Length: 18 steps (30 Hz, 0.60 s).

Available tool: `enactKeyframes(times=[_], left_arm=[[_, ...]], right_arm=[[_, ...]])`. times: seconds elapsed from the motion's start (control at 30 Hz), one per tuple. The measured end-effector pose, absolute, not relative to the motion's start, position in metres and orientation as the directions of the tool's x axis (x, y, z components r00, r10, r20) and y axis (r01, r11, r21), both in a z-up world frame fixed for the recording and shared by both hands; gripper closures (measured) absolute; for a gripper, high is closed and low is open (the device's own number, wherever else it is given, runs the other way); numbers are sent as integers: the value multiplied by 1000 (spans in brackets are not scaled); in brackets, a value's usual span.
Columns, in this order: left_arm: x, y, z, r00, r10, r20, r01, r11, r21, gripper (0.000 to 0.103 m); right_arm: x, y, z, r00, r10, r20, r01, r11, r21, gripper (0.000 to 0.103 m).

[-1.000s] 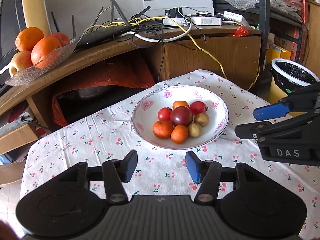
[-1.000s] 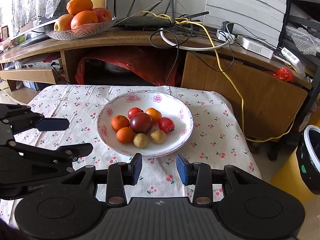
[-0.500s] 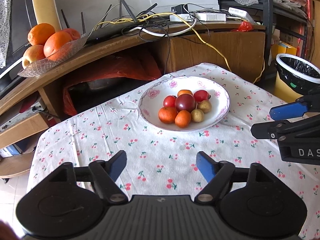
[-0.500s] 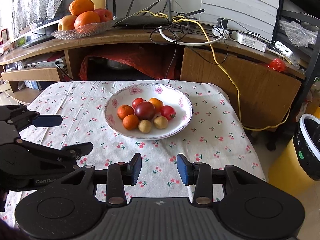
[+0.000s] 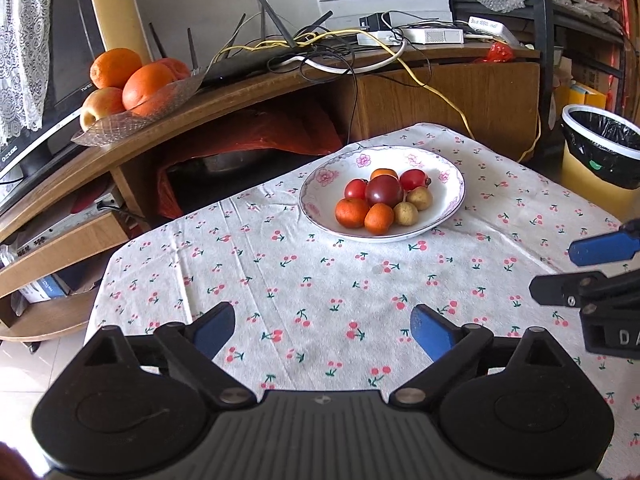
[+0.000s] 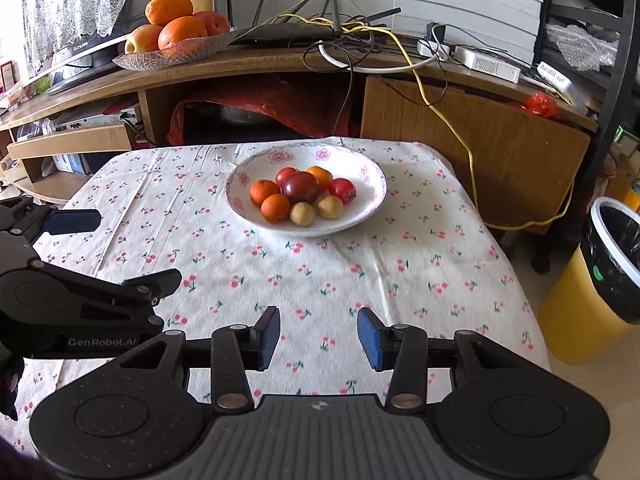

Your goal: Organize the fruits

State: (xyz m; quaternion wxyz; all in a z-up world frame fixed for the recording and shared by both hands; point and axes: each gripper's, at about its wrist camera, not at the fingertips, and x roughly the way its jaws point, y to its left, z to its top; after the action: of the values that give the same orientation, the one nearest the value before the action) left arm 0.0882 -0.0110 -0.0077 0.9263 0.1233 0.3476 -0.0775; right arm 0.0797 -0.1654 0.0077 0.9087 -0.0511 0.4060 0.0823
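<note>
Moved since earlier: both my hand-held grippers sit further back from the bowl, which looks smaller and farther in both views; left jaws went from narrow to wide.
Left hand-held gripper (image 5: 322, 330): jaws wide and opening, nothing between them, only cloth below; hovering over near part of the surface.
Right hand-held gripper (image 6: 318, 338): jaws narrow, opening a little, nothing between them; hovering over near edge of the surface, right of the left one.
Surface (image 6: 420, 248): covered in white cloth with small red cherry print, some creases.
Bowl (image 6: 370, 174): white, pink flower rim, on far middle of the surface, well apart from both grippers.
Fruits (image 6: 301, 187): all piled in the bowl, touching each other; big dark red one in the middle, small red ones at far left and right, an orange one at the far side, two orange ones at near left, two small tan ones at near side.
Glass dish (image 5: 138, 118): on wooden shelf unit at far left, holds oranges and apples.
Cables (image 6: 360, 46): tangle of black, white, yellow on the shelf top behind the bowl.
Bin (image 6: 600, 276): yellow, black liner, on floor at right of the surface.
</note>
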Motion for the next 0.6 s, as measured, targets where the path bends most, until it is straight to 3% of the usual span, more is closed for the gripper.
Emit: enactKeyframes(times=[0.6], left_arm=[[44,-17,0,759,-33,-650,228,949,218,0]], right_arm=[[47,-161,9,645,127,-753,-172,985,19,65]])
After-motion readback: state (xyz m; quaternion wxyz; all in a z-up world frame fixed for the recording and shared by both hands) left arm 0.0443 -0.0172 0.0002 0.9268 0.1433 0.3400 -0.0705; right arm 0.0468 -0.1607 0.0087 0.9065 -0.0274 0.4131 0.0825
